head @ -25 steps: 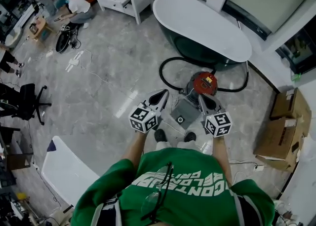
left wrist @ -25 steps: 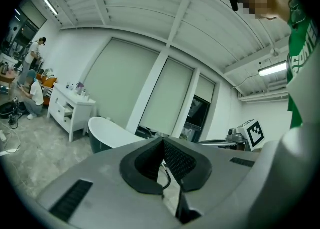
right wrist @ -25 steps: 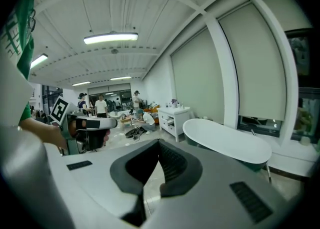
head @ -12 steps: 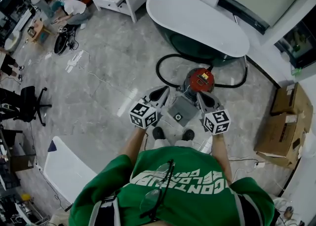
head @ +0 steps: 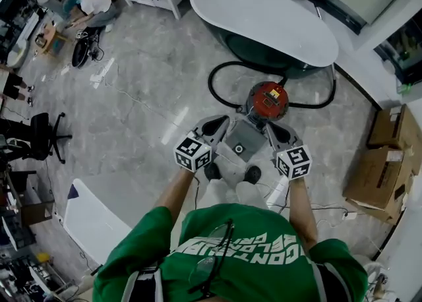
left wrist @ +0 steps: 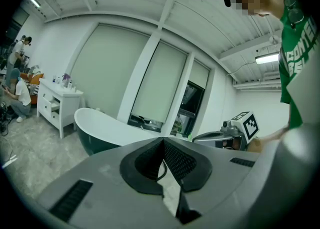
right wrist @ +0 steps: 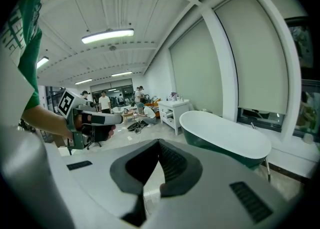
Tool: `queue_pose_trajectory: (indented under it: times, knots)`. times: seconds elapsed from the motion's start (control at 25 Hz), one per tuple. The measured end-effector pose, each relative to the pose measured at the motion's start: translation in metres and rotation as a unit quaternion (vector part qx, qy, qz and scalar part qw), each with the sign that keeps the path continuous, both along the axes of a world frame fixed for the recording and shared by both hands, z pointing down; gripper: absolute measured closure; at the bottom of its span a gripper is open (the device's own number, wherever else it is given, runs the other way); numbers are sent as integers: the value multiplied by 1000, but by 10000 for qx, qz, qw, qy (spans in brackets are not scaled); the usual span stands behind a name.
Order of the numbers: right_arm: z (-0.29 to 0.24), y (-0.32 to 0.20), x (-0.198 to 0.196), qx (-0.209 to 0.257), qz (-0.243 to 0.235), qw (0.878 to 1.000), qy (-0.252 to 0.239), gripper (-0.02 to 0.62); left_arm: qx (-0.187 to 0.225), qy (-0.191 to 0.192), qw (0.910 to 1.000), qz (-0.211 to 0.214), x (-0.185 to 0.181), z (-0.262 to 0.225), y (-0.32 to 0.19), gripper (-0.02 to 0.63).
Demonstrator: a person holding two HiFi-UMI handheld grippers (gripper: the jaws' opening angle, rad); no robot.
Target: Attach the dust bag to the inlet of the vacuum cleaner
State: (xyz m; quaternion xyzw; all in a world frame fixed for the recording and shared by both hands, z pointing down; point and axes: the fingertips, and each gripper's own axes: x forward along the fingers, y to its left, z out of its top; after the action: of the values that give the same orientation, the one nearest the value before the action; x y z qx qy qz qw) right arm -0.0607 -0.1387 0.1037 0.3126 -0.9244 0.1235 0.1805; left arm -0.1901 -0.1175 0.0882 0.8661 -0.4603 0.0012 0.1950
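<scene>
Both tools are out front, w/ the left gripper point(left wrist: 163, 140) pinched closed, pads meeting at the tip, nothing between them. The right gripper point(right wrist: 159, 141) is the same, jaws together and empty. Each gripper view looks across the room rather than down, so they're carried level, prob. just being brought over the work before any reach. The dust bag point(head: 244, 137) lies flat on the floor point(head: 145, 96), in the gap between the two grippers as the head view has it, just ahead of the person's shoes point(head: 212, 171) and just short of the vacuum cleaner point(head: 268, 99). It's a grey, near-square panel, w/ the slightly longer side running from the feet toward the vacuum, approx. Its round opening point(head: 239, 150) faces up and sits at the end nearest the person, so it points away from the machine. That looks like it'll need turning before it can mate. The red-topped vacuum stands by the bathtub point(head: 264, 20), its black hose point(head: 217, 93) looped round it on the floor. The inlet can't be made out from here.
</scene>
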Motion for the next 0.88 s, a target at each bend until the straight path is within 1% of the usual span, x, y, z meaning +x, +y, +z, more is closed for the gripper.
queue_pose_trajectory:
  times: [0.24, 0.48, 0.68, 0.88]
  knots:
    - [32, -16, 3, -135, -244, 9995, 132, 588, -250, -94, 9995, 179, 19, 36, -10, 603]
    - [68, -34, -2, -188, -410, 9988, 188, 588, -384, -120, 9984, 400, 37, 77, -24, 603]
    - [106, -49, -5, -225, -466, 9985, 203, 588, -370, -233, 9969, 651, 45, 117, -36, 603]
    - [162, -55, -9, -234, -533, 9979, 272, 588, -362, -199, 9957, 827, 46, 166, -40, 603]
